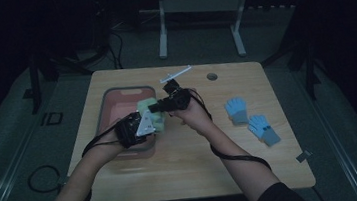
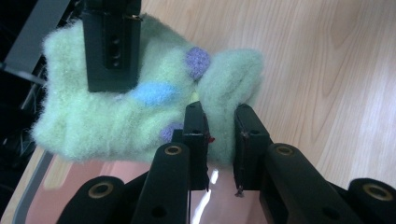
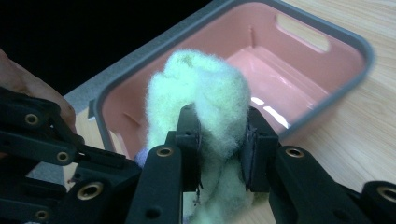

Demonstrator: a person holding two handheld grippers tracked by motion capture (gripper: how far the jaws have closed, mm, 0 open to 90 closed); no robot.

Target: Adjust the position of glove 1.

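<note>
A fuzzy pale-green sock [image 1: 151, 114] with blue and purple spots was held above the wooden table [image 1: 189, 170], stretched between the two grippers at the right edge of the pink bin [image 1: 116, 99] with its grey rim. In the high view its long axis ran roughly from near-left to far-right, from the left gripper [image 1: 153, 125] up toward the right gripper [image 1: 159, 106], and the sock hung partly over the bin's right wall and partly over the bare table beside it.

The left gripper [image 2: 219, 140] was clenched on one bunched end of the sock [image 2: 140, 107], its jaws drawn close with a fold of fleece pinched between them. In the left gripper view the rest of the sock spread away to the left, toward the right gripper's black jaw, which bit into its far corner.

The right gripper [image 3: 222, 149] was grasping the other end of the sock [image 3: 201, 93], its jaws pressed into the thick pile on both sides, so that the fabric bulged upward above them, with the bin [image 3: 327, 28] lying open behind it.

Well apart, on the right part of the table, lay a pair of light-blue gloves [image 1: 251, 118], and at the far edge a thin white stick-like thing [image 1: 176, 74], too small to tell what it was.
</note>
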